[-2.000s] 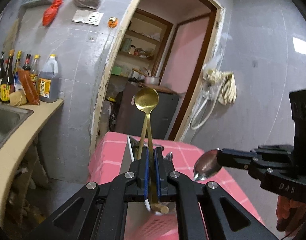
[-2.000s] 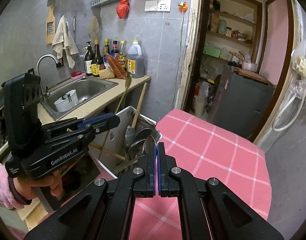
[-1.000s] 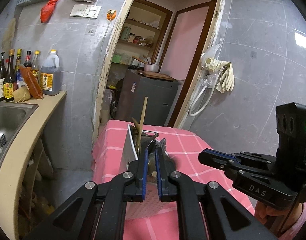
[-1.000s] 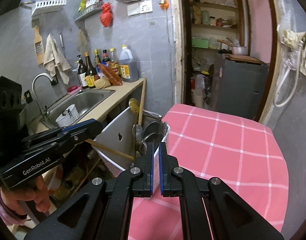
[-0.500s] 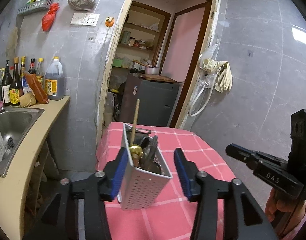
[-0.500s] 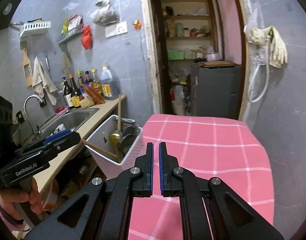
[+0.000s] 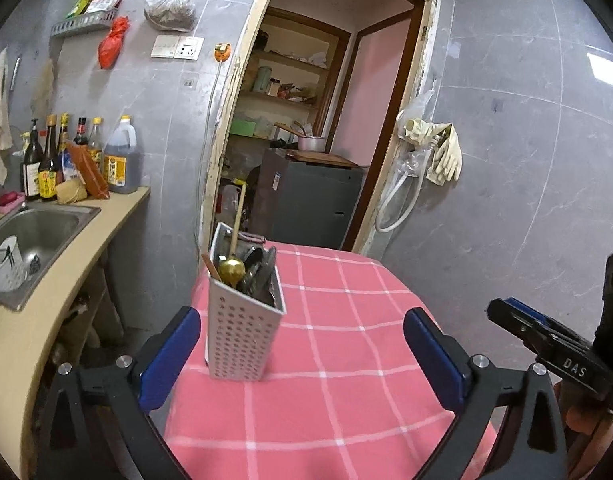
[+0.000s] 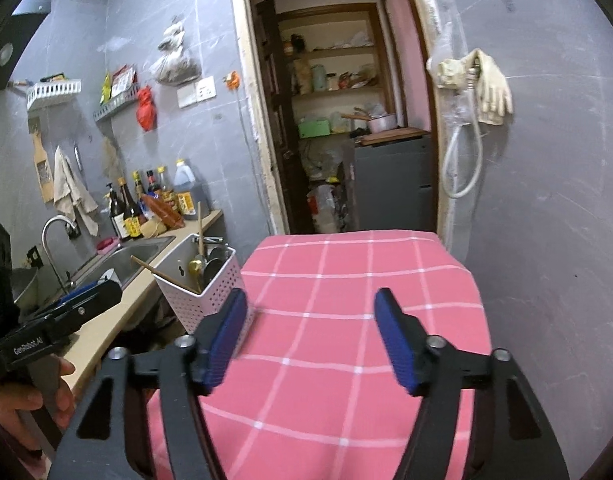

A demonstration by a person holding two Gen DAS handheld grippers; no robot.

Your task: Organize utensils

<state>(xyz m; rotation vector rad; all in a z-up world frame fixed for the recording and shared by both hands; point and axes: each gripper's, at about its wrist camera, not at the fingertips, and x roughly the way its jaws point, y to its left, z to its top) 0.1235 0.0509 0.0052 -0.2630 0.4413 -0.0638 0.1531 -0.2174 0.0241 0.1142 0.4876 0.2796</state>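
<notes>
The utensil holder (image 7: 244, 336) stands on the table's (image 7: 346, 360) left edge, beside the counter (image 7: 46, 304).

Pink checked tablecloth (image 7: 346, 360) covers the surface under and ahead of the fingers. Left of the fingers: beige surface (image 7: 66, 280) with steel sink (image 7: 42, 228), white cup (image 7: 4, 266) inside it. Behind the sink, sauce bottles (image 7: 46, 160) and a dark oil jug (image 7: 122, 160) against the grey tile wall. Straight ahead beyond the fingers: doorway to pantry shelves (image 8: 334, 84), grey cabinet (image 7: 310, 200). Rubber gloves (image 8: 486, 88) and hose (image 8: 462, 160) hang ahead-right.
</notes>
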